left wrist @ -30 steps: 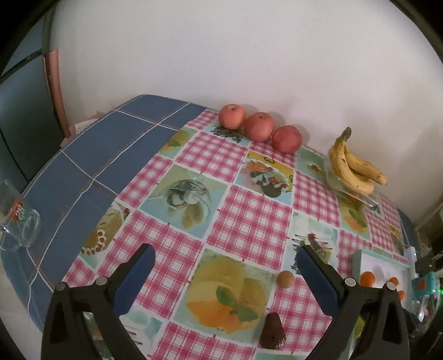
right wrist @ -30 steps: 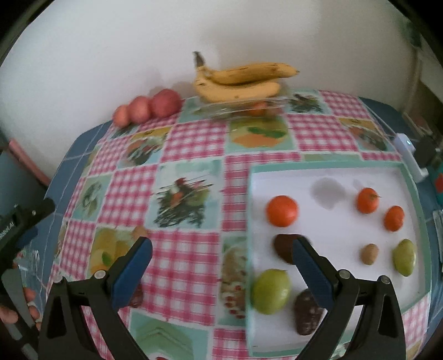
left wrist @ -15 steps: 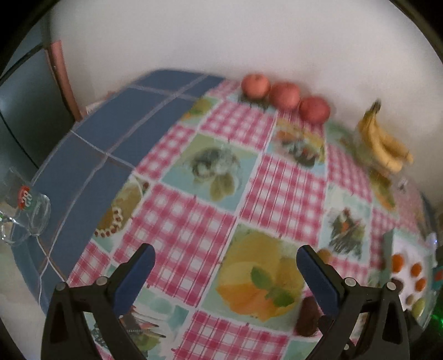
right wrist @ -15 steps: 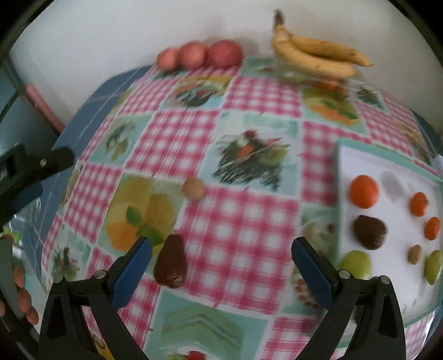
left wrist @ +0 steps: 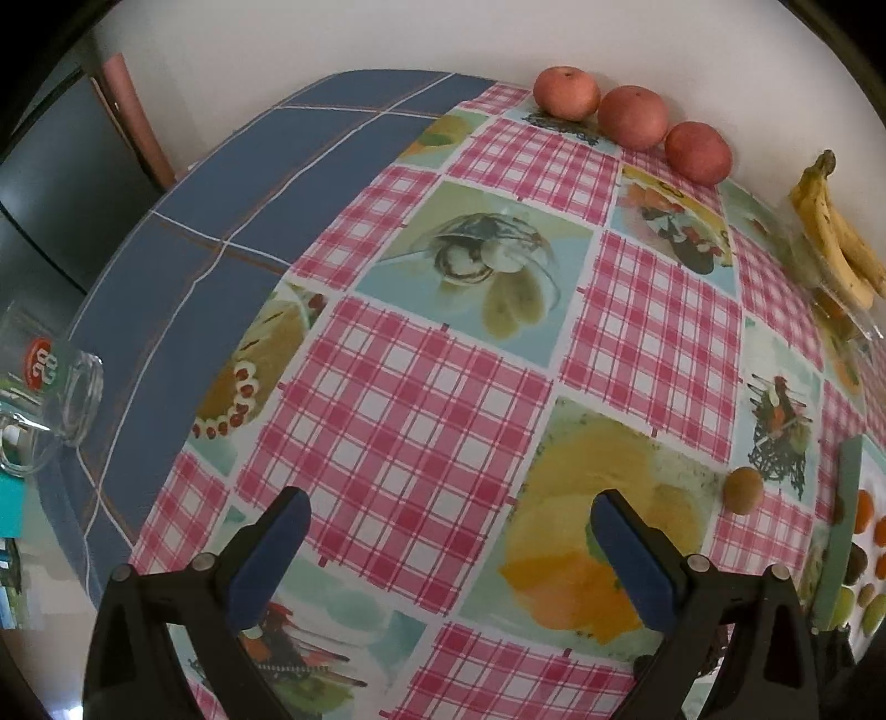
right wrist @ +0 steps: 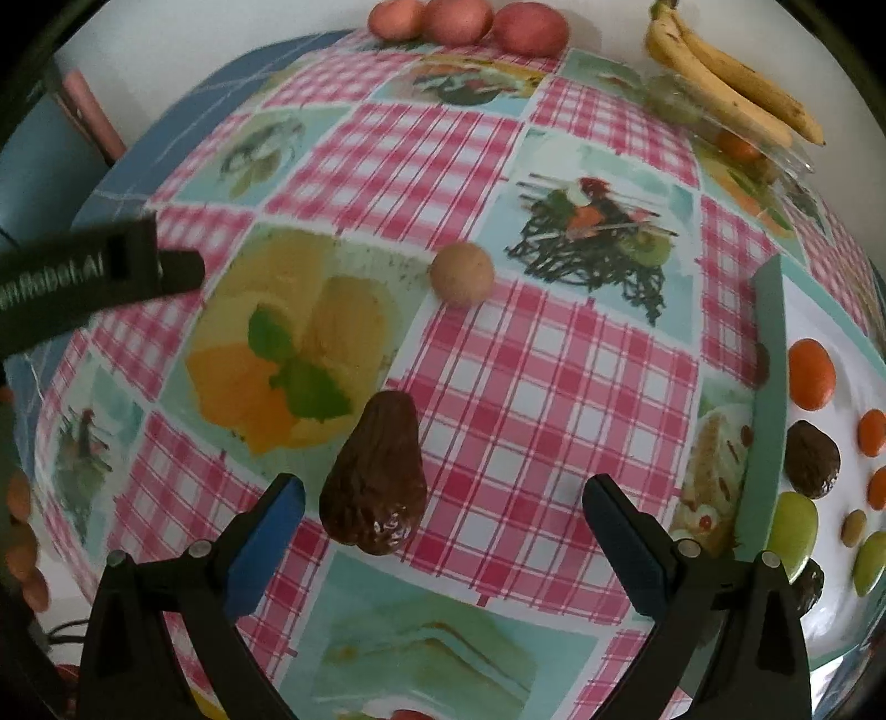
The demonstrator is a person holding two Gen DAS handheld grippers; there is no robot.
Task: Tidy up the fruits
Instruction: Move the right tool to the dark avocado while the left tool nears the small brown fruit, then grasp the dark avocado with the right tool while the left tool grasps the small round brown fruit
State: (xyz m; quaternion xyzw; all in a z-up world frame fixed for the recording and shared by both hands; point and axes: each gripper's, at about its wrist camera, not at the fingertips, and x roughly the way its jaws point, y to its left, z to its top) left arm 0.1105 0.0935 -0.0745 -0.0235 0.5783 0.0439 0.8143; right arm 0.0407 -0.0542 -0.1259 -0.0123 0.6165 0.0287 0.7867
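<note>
Right claw [right wrist: 443, 526] spread wide, gripping nothing, low over the checked worktop [right wrist: 554, 387]. Dark brown avocado [right wrist: 376, 476] lying between its fingers, nearer the left one (touching or not: cannot tell). Small round tan fruit [right wrist: 461, 274] further ahead, well apart from the avocado. White tray [right wrist: 769, 387] with a green rim off to the right of the claw, carrying oranges, a dark avocado and green fruits. Three red apples [right wrist: 470, 19] and bananas [right wrist: 731, 94] far ahead by the wall

Left claw [left wrist: 448, 554] likewise spread wide and empty above the cloth, tan fruit [left wrist: 743, 489] ahead to its right, glass mug [left wrist: 44, 404] far left
</note>
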